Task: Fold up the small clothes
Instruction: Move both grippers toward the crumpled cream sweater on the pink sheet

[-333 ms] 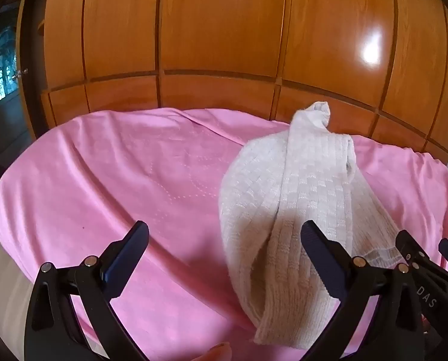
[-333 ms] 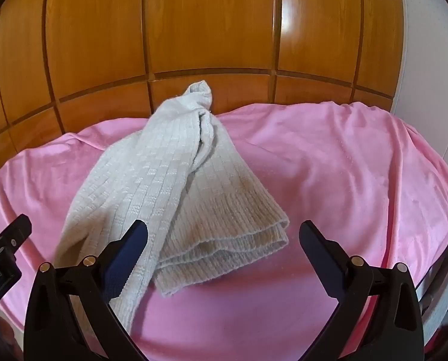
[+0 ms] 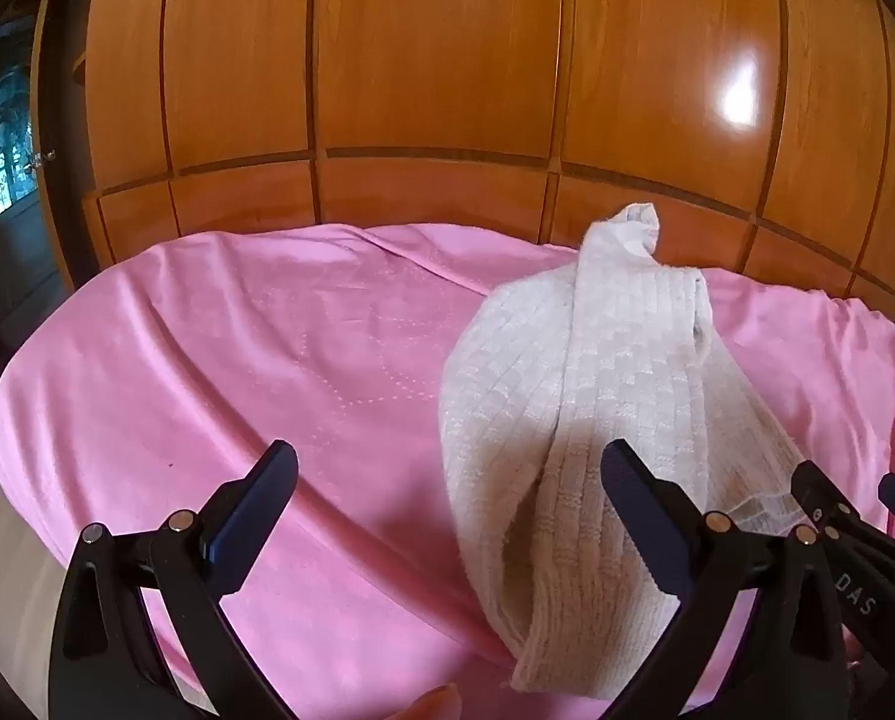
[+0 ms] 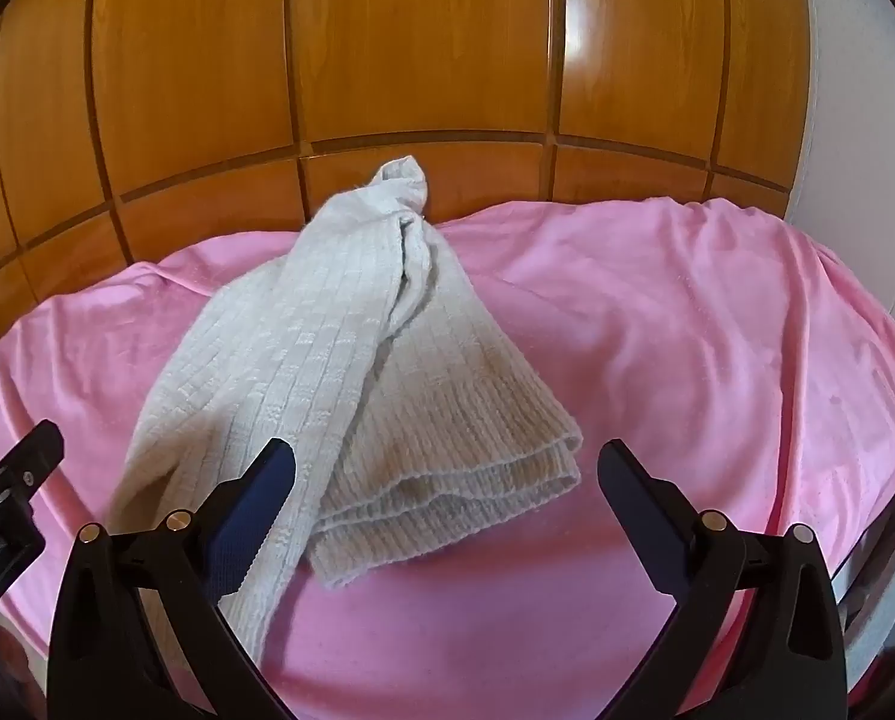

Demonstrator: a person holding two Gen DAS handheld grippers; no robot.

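Cream knitted garment (image 4: 351,360): ribbed, loosely bunched, lying on a pink bedspread (image 4: 687,330); one end rises in a twisted peak toward the wooden wardrobe (image 4: 417,48) behind; ribbed hem nearest the right gripper (image 4: 445,477). Left gripper (image 3: 449,480): jaws wide, nothing held, its right finger over the garment's near edge. Right gripper: jaws wide, empty, hem lying between its fingers.

Knit garment (image 4: 327,360) — cream, ribbed with checker-textured bands, brownish tint near its hem. Bedspread (image 3: 207,360) — plain pink. Wardrobe panels (image 4: 387,60) — glossy orange-brown wood.
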